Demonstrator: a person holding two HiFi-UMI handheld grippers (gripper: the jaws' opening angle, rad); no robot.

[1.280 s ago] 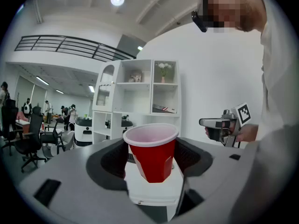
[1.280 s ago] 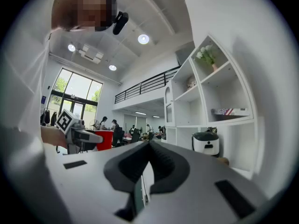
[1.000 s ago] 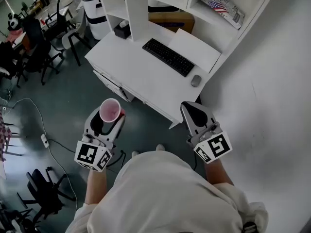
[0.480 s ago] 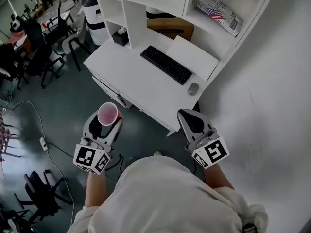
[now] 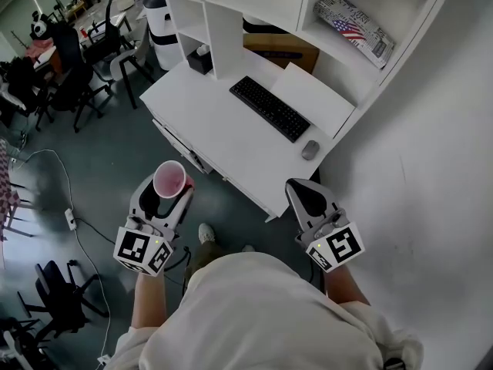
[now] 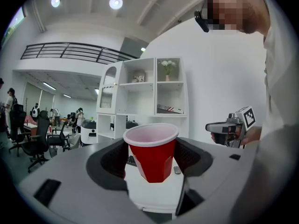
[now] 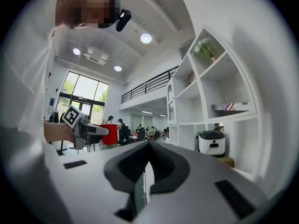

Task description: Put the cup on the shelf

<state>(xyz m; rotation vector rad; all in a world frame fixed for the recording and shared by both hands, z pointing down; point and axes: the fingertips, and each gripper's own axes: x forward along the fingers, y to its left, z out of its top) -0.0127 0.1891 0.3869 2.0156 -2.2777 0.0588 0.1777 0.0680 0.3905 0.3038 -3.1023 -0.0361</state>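
Observation:
A red plastic cup (image 5: 170, 179) with a pale inside stands upright between the jaws of my left gripper (image 5: 170, 190), which is shut on it over the floor in front of the desk. In the left gripper view the cup (image 6: 152, 154) fills the gap between the dark pads. My right gripper (image 5: 303, 189) is shut with nothing in it, near the desk's front corner; its jaws (image 7: 148, 146) meet in its own view. The white shelf unit (image 5: 229, 23) rises at the back of the desk, ahead of both grippers.
The white desk (image 5: 216, 126) carries a black keyboard (image 5: 269, 108), a mouse (image 5: 310, 149) and a sheet of paper. A flag-printed package (image 5: 359, 28) lies in one shelf compartment and a cardboard box (image 5: 283, 51) in a lower one. Office chairs and cables are at the left.
Both grippers keep their states, the cup still held. The whole scene has shifted slightly in the head view, and a shoe now shows below the left gripper.

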